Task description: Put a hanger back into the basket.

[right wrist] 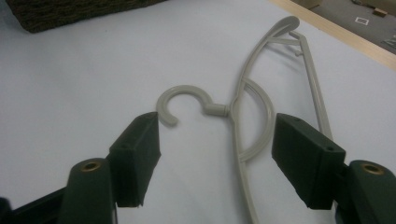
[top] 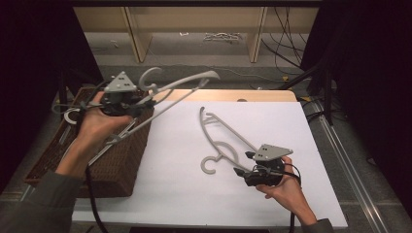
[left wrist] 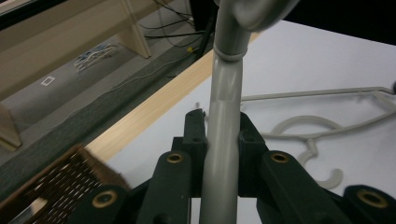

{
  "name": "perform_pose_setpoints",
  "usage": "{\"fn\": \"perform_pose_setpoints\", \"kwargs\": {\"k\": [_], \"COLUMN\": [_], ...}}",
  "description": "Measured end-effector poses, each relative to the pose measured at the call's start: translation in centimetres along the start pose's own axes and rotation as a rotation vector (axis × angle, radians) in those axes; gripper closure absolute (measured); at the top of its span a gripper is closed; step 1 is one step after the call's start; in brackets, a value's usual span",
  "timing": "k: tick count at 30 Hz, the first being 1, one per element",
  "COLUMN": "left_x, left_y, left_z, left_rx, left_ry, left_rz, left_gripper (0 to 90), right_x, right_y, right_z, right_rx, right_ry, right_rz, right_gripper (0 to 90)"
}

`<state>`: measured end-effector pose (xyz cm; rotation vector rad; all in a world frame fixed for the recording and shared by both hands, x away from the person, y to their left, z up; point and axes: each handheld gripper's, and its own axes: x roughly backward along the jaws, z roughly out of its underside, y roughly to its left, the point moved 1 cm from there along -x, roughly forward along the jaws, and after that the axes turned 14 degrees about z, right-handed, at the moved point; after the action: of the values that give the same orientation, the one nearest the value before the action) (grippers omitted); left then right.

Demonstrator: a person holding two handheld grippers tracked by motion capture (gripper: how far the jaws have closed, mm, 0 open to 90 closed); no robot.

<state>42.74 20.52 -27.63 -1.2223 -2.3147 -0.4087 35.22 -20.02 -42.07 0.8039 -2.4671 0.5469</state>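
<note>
Matt grey plastic hanger, woven wicker basket

Each gripper, the left gripper and the right gripper, has a black body with a grey three-cornered plate on top, marked by small dark screw holes. The jaws are matte black blocks on black links with brass-coloured rivets. A black cable trails from each gripper. The person wears grey-green long sleeves.

Your widest free room is the bare white table top, near and middle. The wicker basket blocks the left edge; the lying hanger bars the centre-right, probably flat.
</note>
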Motion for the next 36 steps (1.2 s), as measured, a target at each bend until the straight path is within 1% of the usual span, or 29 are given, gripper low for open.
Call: {"fn": "perform_pose_setpoints", "kwargs": {"k": [2,3,6,7,8,10,11,12,15,16,17,18,19,20,26,29,30,32,35,36], "left_x": [1.0,1.4,2.9,3.1,3.6,4.3,4.6,5.0,5.8,6.0,6.2,6.5,6.6,6.9,7.9,8.1,8.1,8.0,7.9,7.7], "left_y": [1.0,1.3,2.8,3.1,3.6,4.3,4.7,5.1,6.1,6.5,6.8,7.2,7.3,7.6,8.6,8.6,8.6,8.6,8.5,8.4], "left_z": [0.9,1.3,2.9,3.3,3.9,4.8,5.2,5.8,7.1,7.7,8.0,8.7,8.9,9.4,11.7,12.7,12.9,13.6,14.4,14.6], "left_rx": [0.018,0.017,0.046,0.05,0.048,0.062,0.064,0.074,0.081,0.089,0.085,0.1,0.098,0.111,0.135,0.125,0.115,0.107,0.112,0.115], "left_ry": [0.0,-0.001,-0.016,-0.034,-0.025,-0.04,-0.039,-0.043,-0.037,-0.038,-0.036,-0.033,-0.03,-0.029,-0.038,-0.023,-0.012,0.003,-0.002,0.009], "left_rz": [-0.037,-0.048,-0.085,-0.083,-0.097,-0.126,-0.131,-0.146,-0.168,-0.176,-0.179,-0.201,-0.209,-0.222,-0.245,-0.25,-0.248,-0.239,-0.229,-0.22], "left_gripper": [78.7,78.8,78.7,78.7,78.7,78.7,78.7,78.7,78.7,78.7,78.7,78.7,78.7,78.6,78.7,78.7,78.7,78.8,78.7,78.7], "right_x": [0.0,0.0,-0.1,-0.1,-0.1,-0.2,-0.2,-0.3,-0.5,-0.5,-0.5,-0.5,-0.5,-0.5,-0.5,-0.5,-0.5,-0.5,-0.6,-0.6], "right_y": [0.0,0.0,-0.1,-0.1,-0.2,-0.2,-0.1,-0.1,0.0,0.0,0.1,0.1,0.1,0.0,-0.1,0.0,0.0,0.0,0.1,0.1], "right_z": [0.0,0.0,0.2,0.3,0.3,0.5,0.6,0.7,0.9,0.9,0.9,0.9,0.9,0.9,1.0,1.0,1.0,1.0,1.1,1.1], "right_rx": [-0.012,-0.03,-0.045,-0.057,-0.054,-0.053,-0.053,-0.051,-0.049,-0.04,-0.039,-0.037,-0.039,-0.039,-0.041,-0.041,-0.037,-0.038,-0.031,-0.031], "right_ry": [-0.006,-0.004,-0.013,-0.007,-0.008,-0.002,0.0,-0.004,0.018,0.011,0.01,0.009,0.007,0.005,0.009,0.013,0.014,0.012,0.015,0.016], "right_rz": [0.005,0.014,0.021,0.02,0.024,0.022,0.02,0.022,0.015,0.017,0.015,0.012,0.012,0.014,0.017,0.014,0.013,0.009,0.01,0.012], "right_gripper": [25.9,24.0,23.6,23.2,23.1,23.2,23.3,23.3,22.9,22.8,22.8,22.8,22.8,22.8,22.7,22.7,22.7,22.5,22.5,22.5]}}
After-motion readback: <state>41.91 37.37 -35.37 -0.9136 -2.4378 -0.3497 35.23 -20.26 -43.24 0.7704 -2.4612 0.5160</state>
